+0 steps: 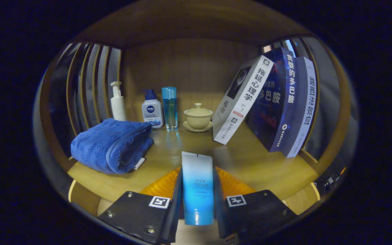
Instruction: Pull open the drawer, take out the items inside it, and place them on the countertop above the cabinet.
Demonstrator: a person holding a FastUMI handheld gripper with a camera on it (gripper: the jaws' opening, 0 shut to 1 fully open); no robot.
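Note:
A white-to-blue squeeze tube [197, 187] stands upright between my two fingers, and my gripper [197, 185] is shut on it, both pads pressing its sides. The tube hangs over the front part of the wooden countertop [250, 160]. Ahead on the left lies a folded blue towel [112, 144].
Along the back stand a white pump bottle [118, 102], a white bottle with a blue cap [152, 109], a slim blue bottle [170, 108] and a lidded cream cup on a saucer [198, 117]. Three books [271, 105] lean at the right. Wooden slats close both sides.

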